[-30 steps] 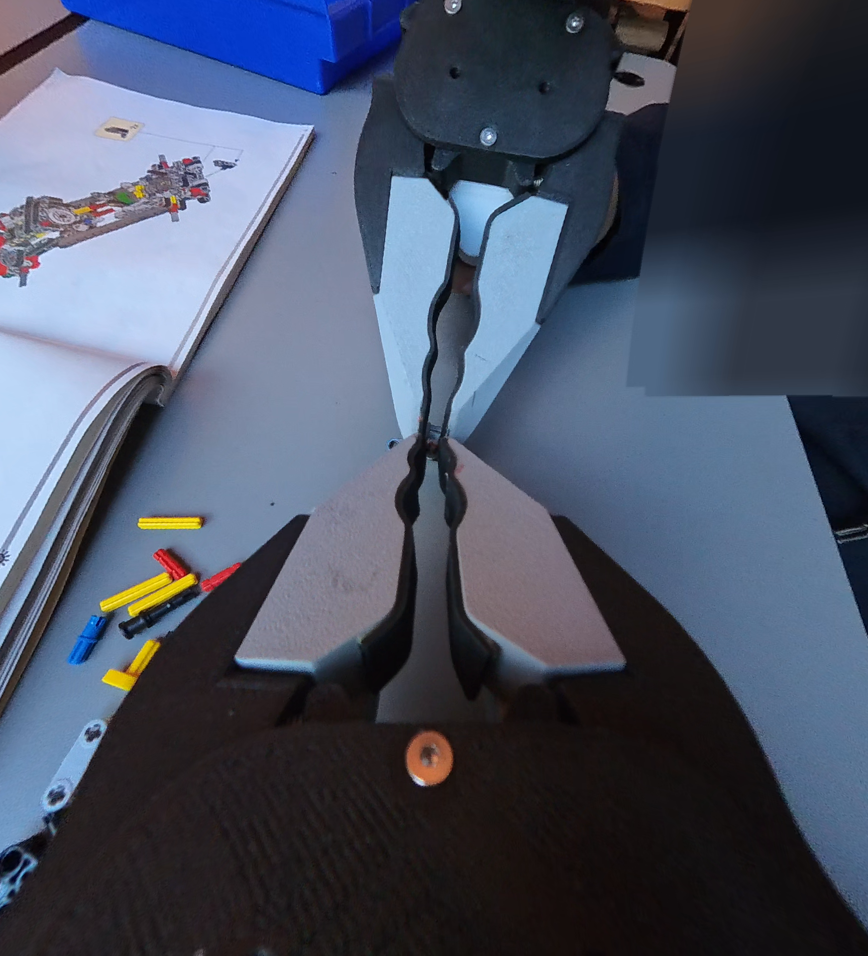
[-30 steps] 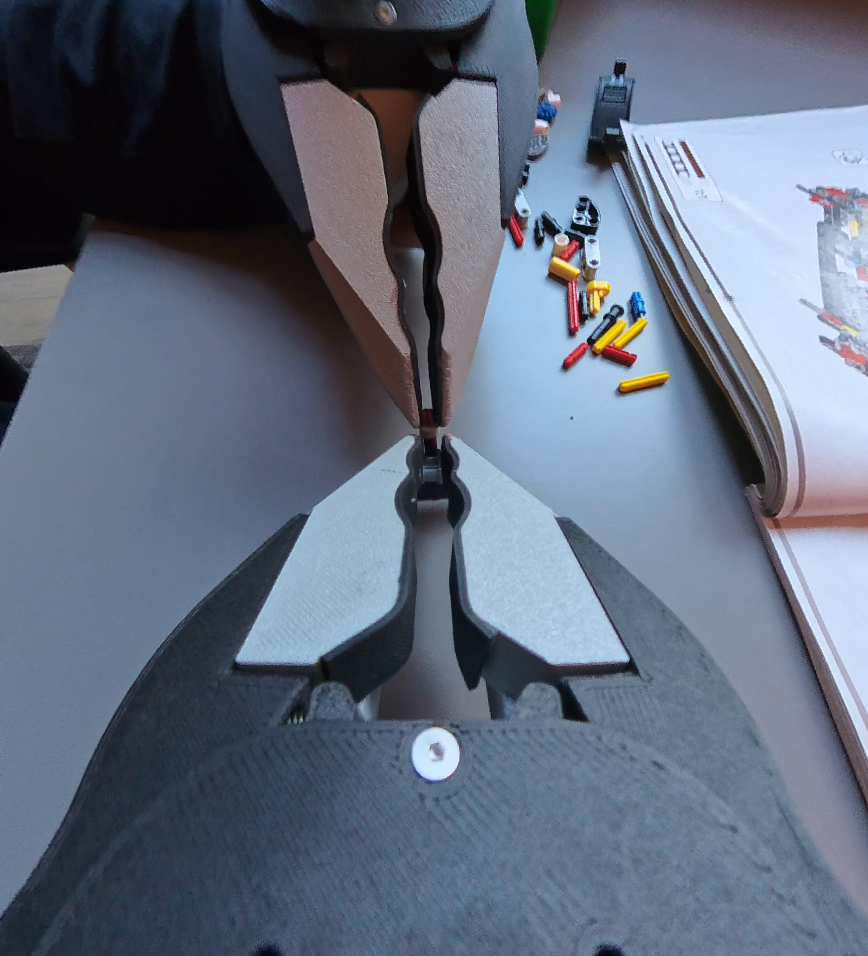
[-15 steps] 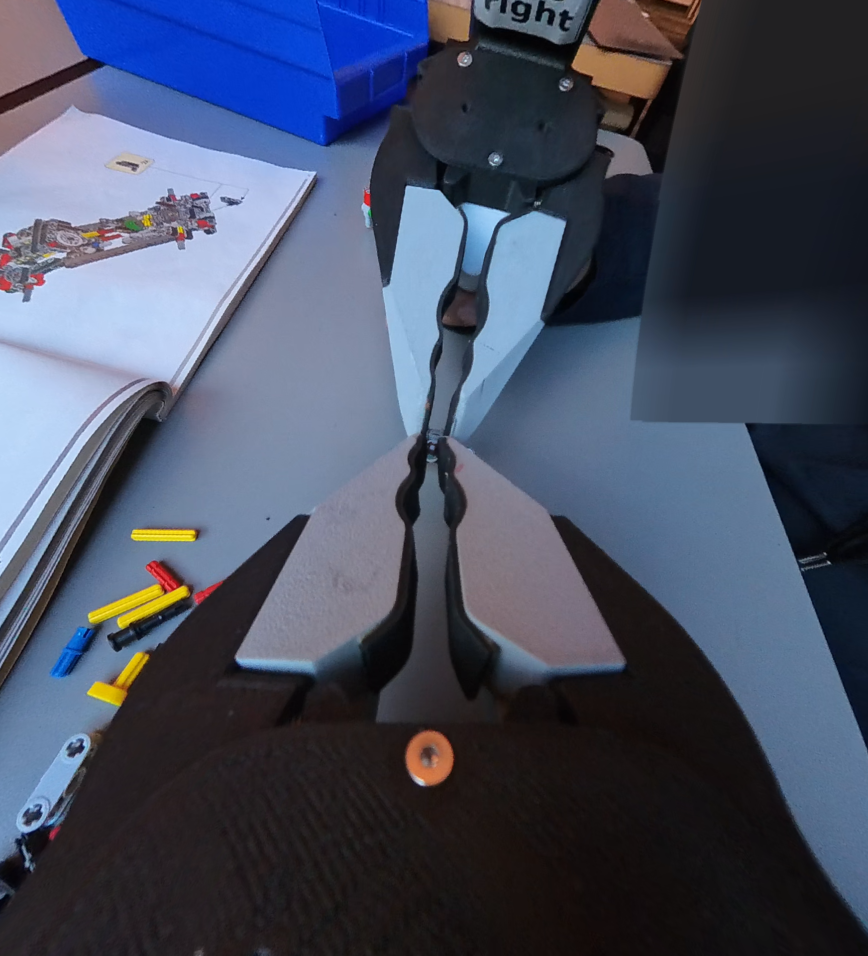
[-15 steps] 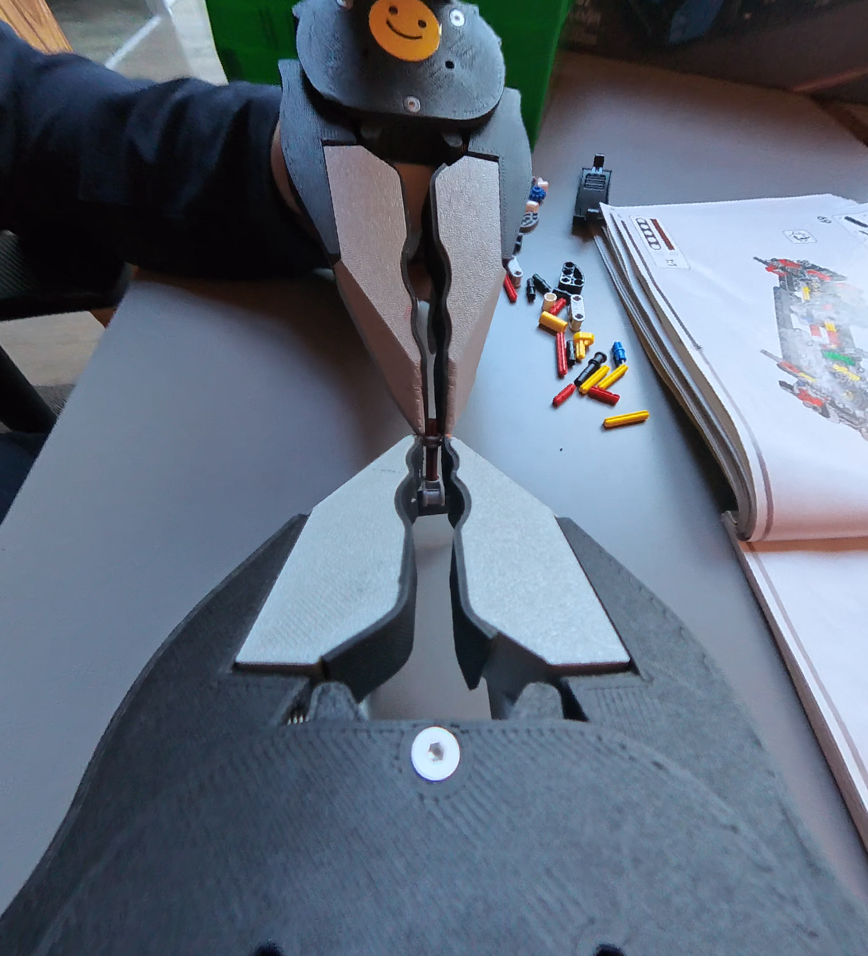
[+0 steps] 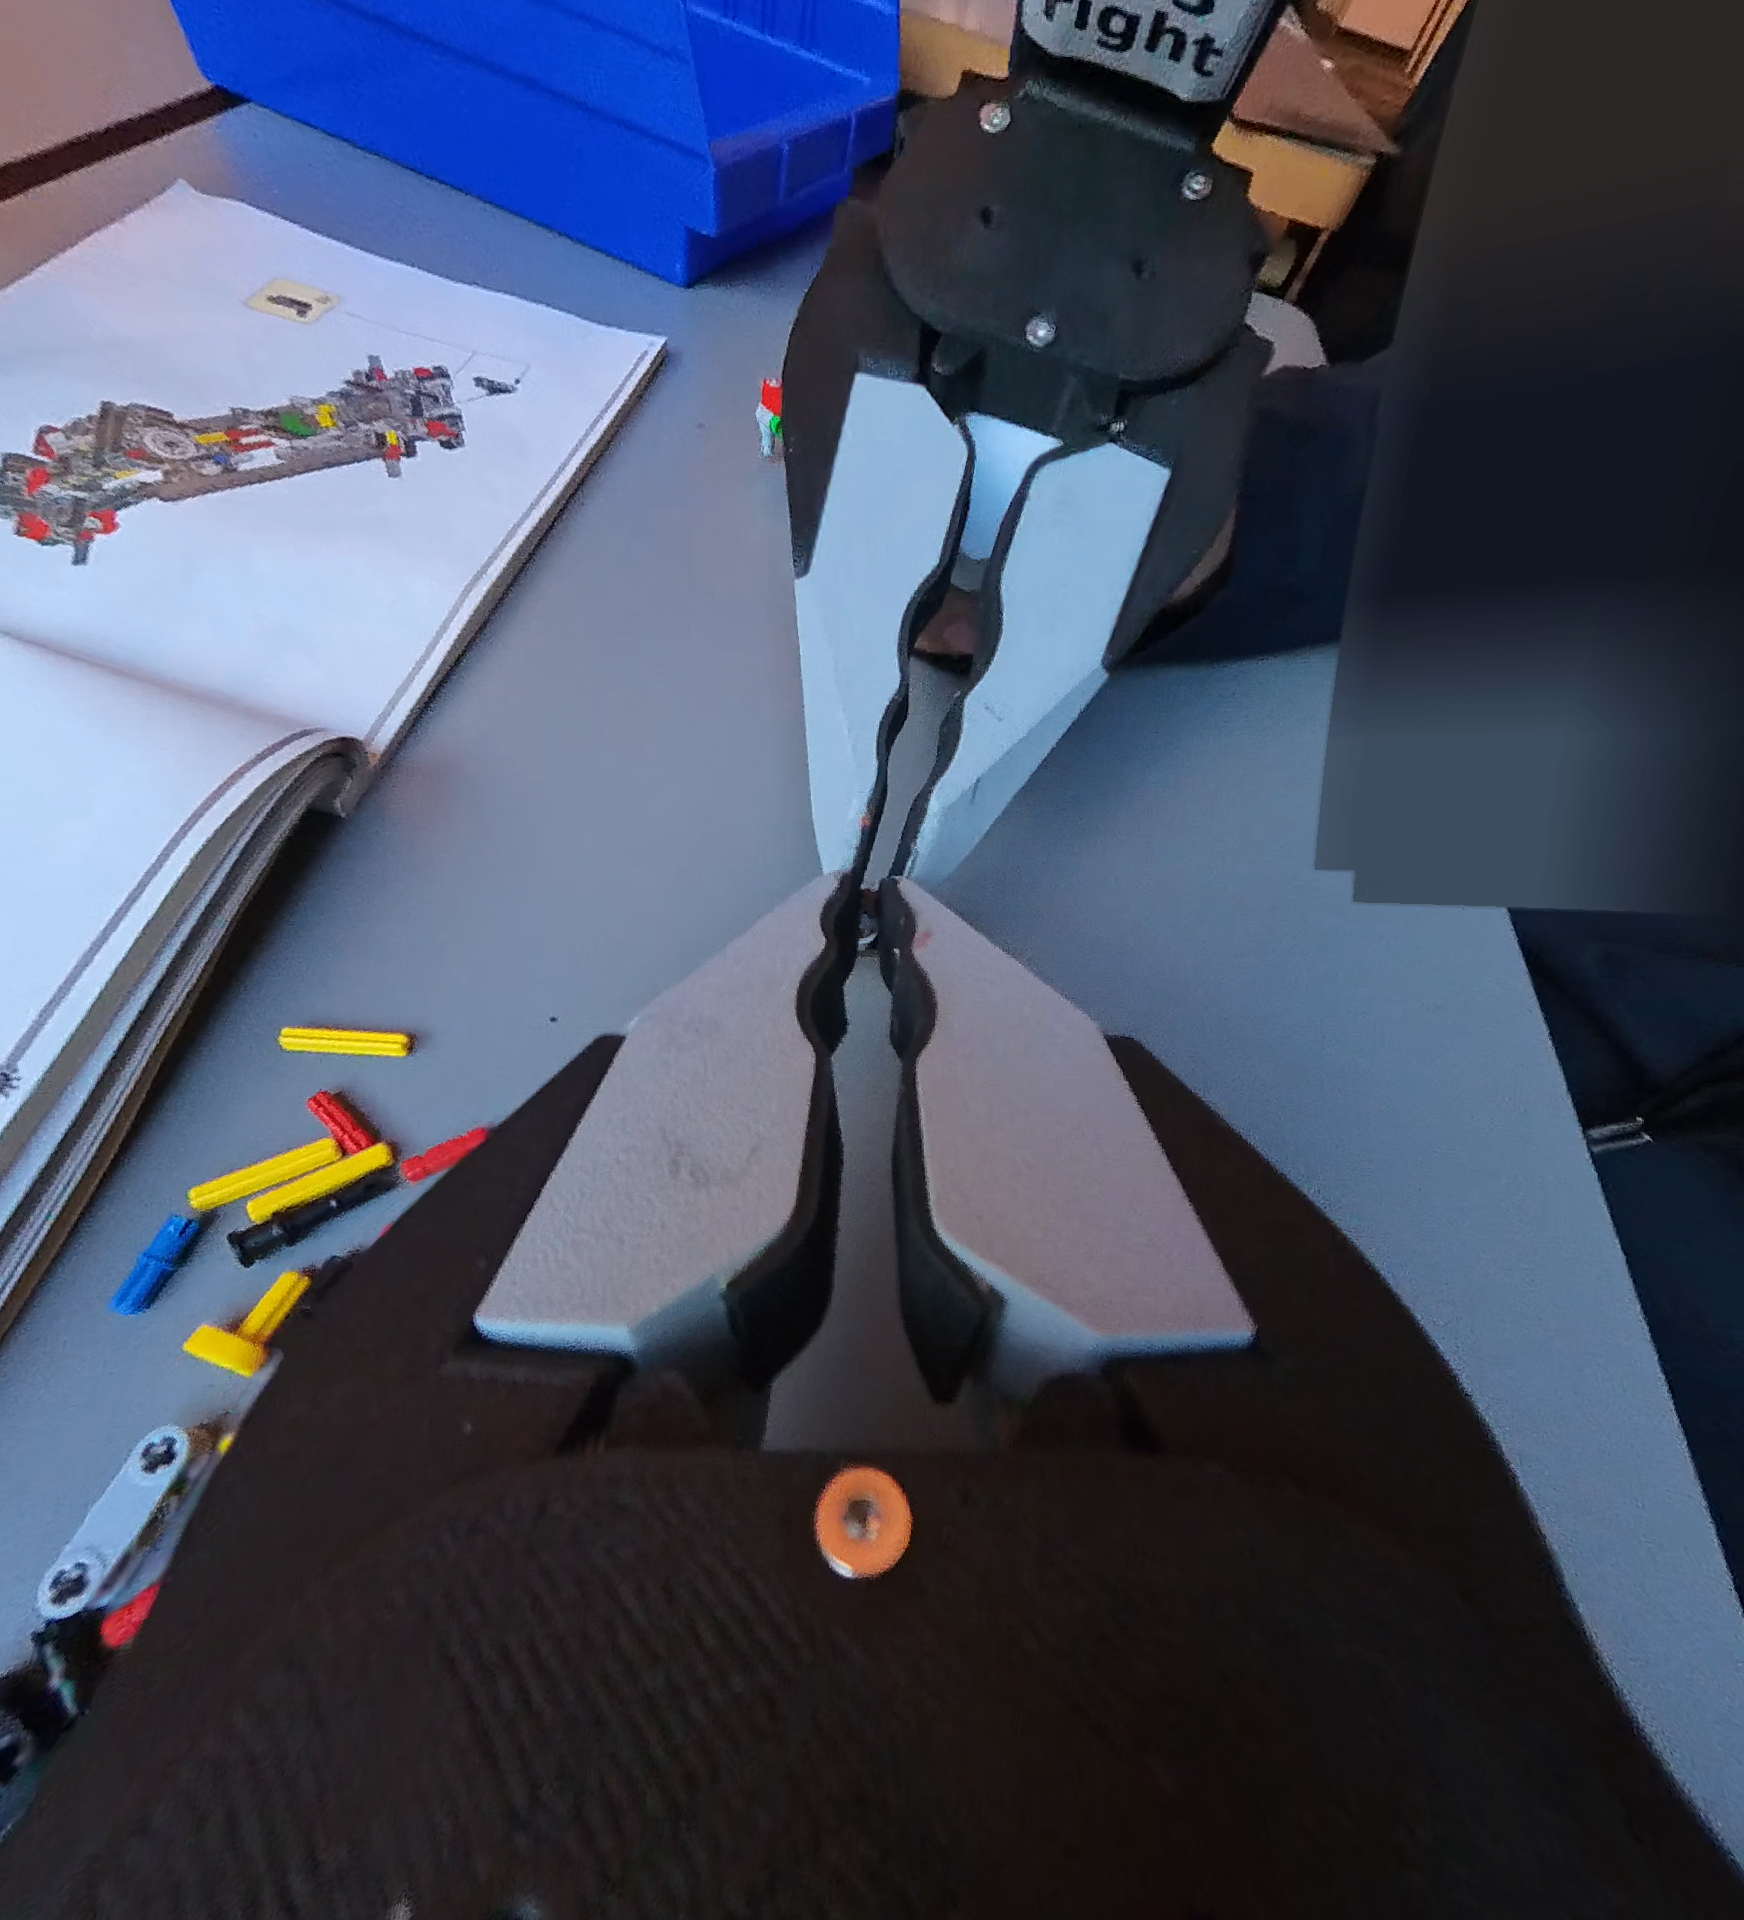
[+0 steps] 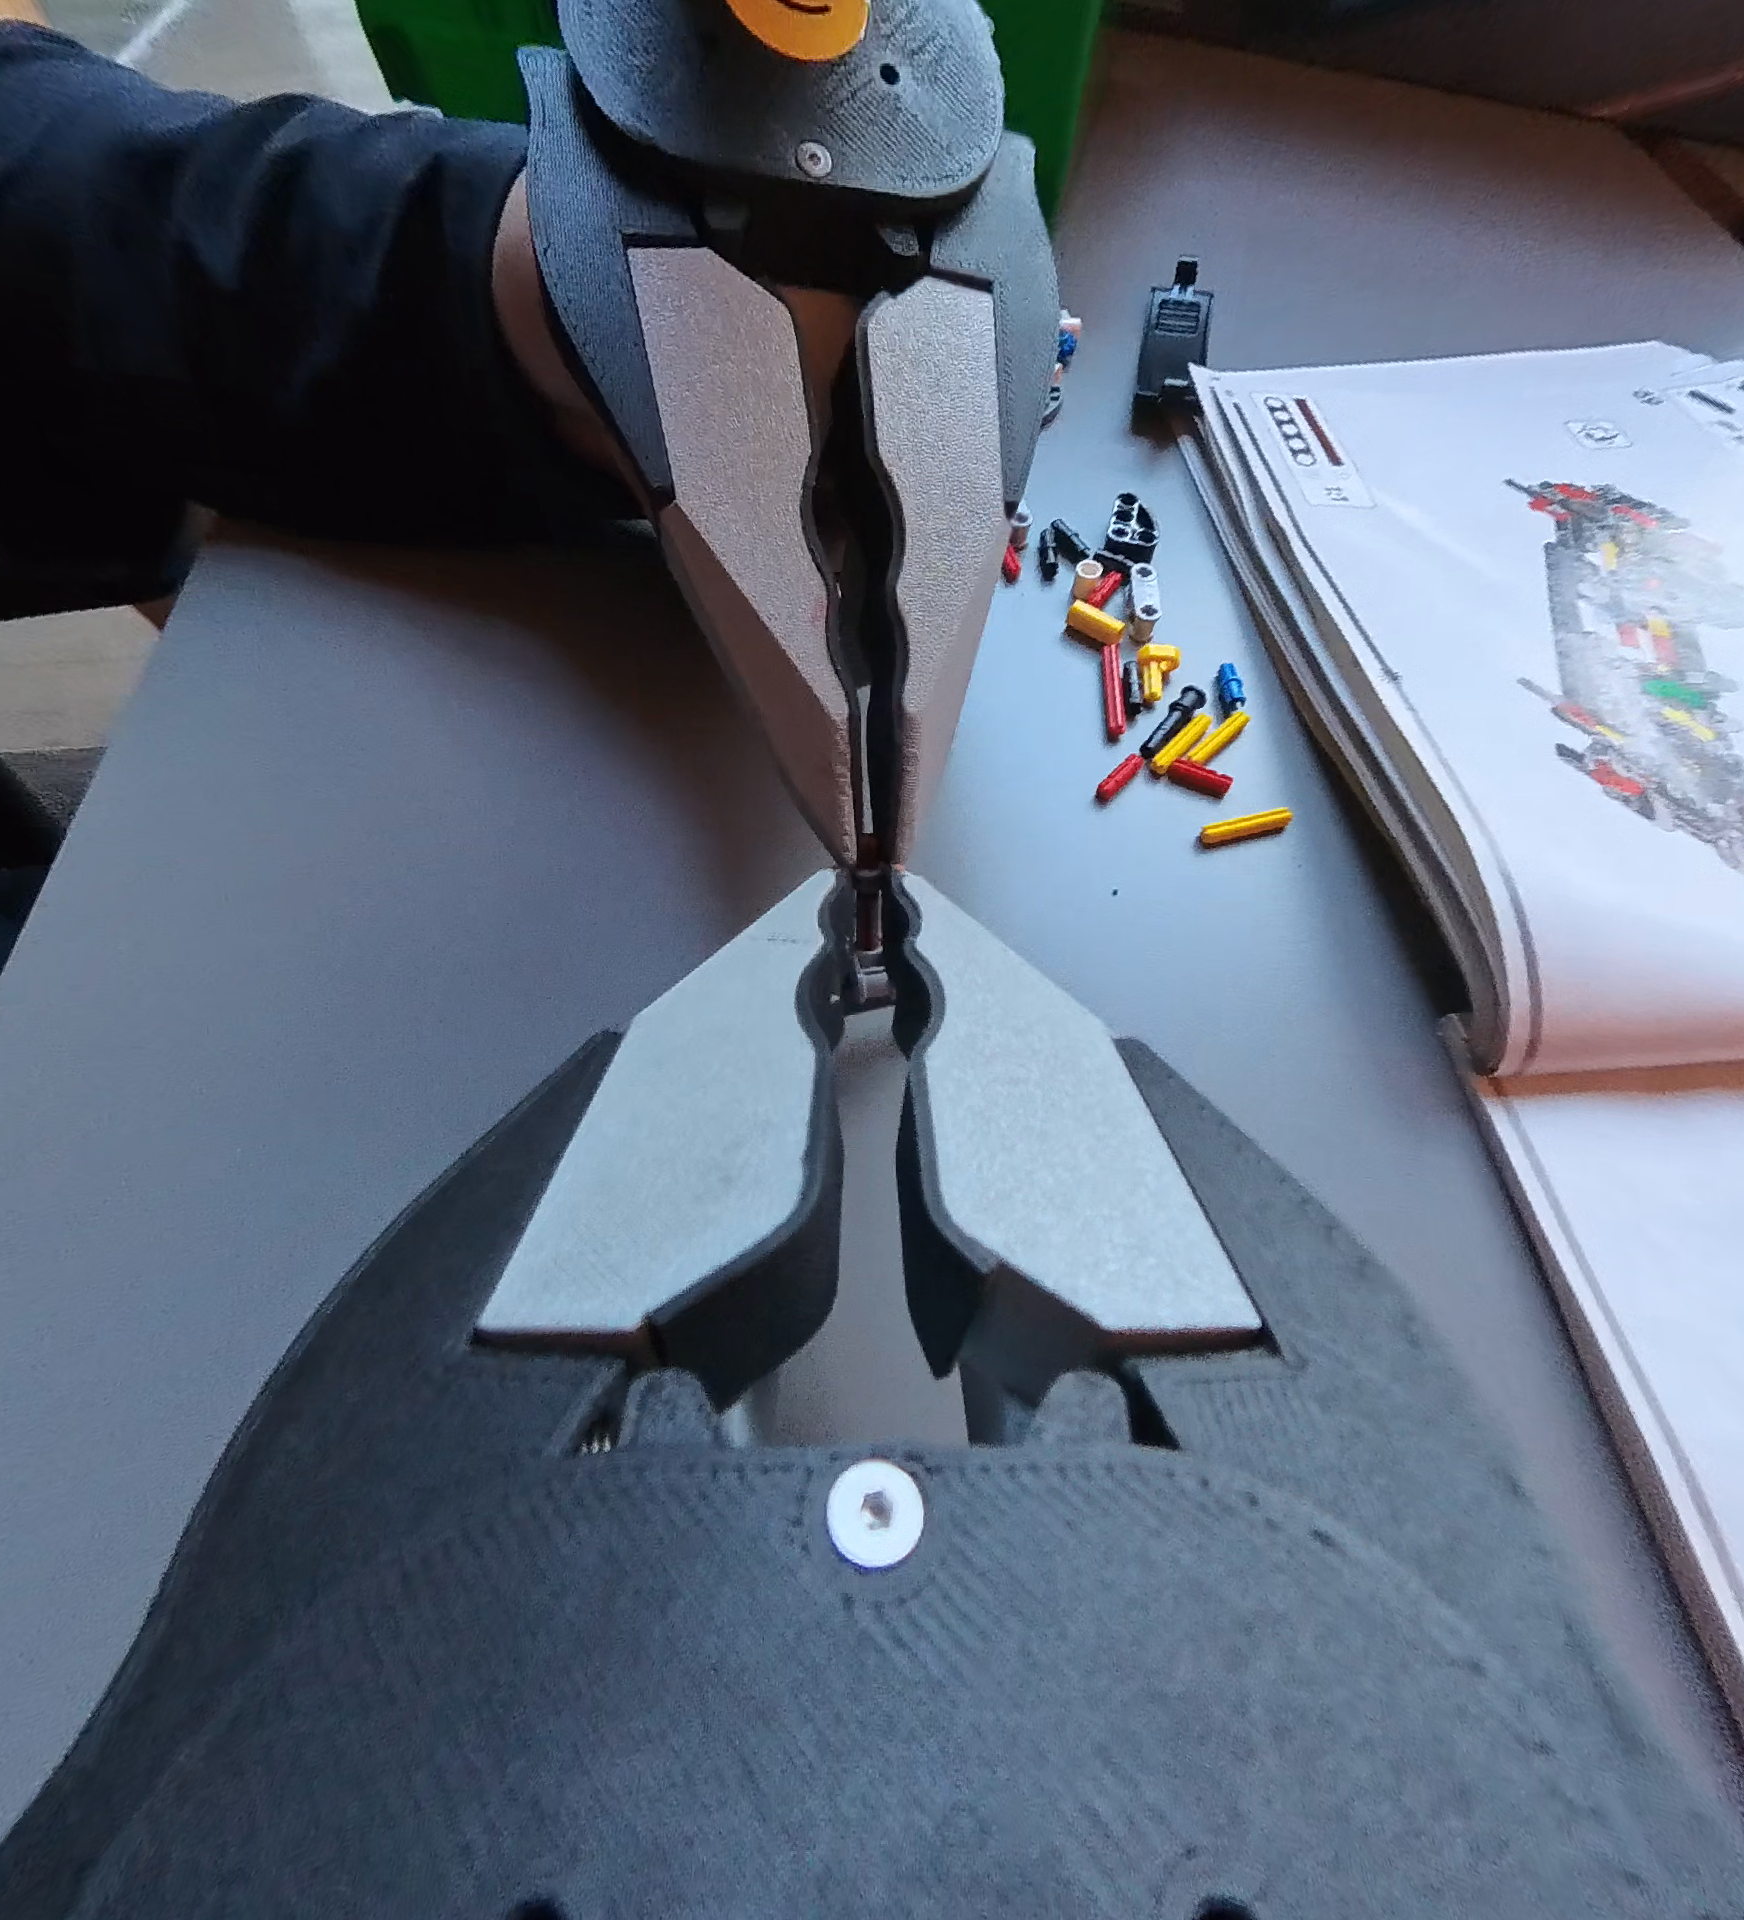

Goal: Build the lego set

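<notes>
Grippers stay tip to tip above the grey table (image 6: 328, 831), almost nothing changed: left gripper (image 5: 863, 920) pinches a thin dark red rod (image 6: 866, 914), right gripper (image 6: 866, 935) is pressed shut on the small grey piece (image 6: 870, 982) at the rod's end.

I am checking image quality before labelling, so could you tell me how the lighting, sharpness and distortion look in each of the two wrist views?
Left wrist view: cool, bright light on the table; the blue bin and near parts are soft; a dark blurred patch covers the upper right. Right wrist view: dimmer and warmer, the booklet bright; the table edge bows from wide-angle distortion; the fingertips meet in shadow.
</notes>
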`<state>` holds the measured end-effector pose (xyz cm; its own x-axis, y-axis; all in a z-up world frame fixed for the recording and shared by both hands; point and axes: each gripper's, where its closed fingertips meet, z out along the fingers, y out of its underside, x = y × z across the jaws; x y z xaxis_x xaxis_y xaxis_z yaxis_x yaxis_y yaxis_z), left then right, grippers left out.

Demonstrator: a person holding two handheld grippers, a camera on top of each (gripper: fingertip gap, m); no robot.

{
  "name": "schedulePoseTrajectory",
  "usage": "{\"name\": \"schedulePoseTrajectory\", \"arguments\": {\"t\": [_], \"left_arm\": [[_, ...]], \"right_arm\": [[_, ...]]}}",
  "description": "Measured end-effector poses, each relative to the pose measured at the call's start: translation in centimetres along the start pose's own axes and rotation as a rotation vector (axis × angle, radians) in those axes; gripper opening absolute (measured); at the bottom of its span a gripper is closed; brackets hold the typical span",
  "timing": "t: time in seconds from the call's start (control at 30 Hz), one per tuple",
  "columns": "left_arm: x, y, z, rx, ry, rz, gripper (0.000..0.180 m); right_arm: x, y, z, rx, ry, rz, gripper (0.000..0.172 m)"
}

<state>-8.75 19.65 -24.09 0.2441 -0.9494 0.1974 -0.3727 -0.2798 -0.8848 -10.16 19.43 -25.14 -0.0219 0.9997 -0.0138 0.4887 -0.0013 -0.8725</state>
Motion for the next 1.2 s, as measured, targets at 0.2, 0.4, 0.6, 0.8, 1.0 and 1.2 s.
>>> {"name": "schedulePoseTrajectory", "arguments": {"t": [0.2,0.4,0.6,0.8,1.0,1.2], "left_arm": [[0.0,0.5,0.2,-0.035,-0.011,0.001,0.001],[-0.1,0.6,0.1,-0.044,-0.020,0.009,0.001],[-0.2,0.6,0.0,-0.039,-0.021,0.009,0.001],[-0.2,0.6,-0.1,-0.037,-0.023,0.006,0.001],[0.2,-0.1,-0.1,0.016,0.014,-0.022,0.001],[0.6,-0.5,0.0,0.039,0.034,-0.027,0.001]], "right_arm": [[0.0,0.5,0.2,-0.029,0.006,-0.003,0.002],[0.0,0.6,0.3,-0.022,-0.009,0.015,0.002],[0.0,0.6,0.3,-0.015,-0.006,0.014,0.002],[0.1,0.5,0.3,-0.010,-0.003,0.011,0.002],[-0.2,-0.3,-0.3,0.048,-0.050,0.027,0.002],[-0.2,-0.7,-0.6,0.080,-0.025,-0.027,0.006]]}}
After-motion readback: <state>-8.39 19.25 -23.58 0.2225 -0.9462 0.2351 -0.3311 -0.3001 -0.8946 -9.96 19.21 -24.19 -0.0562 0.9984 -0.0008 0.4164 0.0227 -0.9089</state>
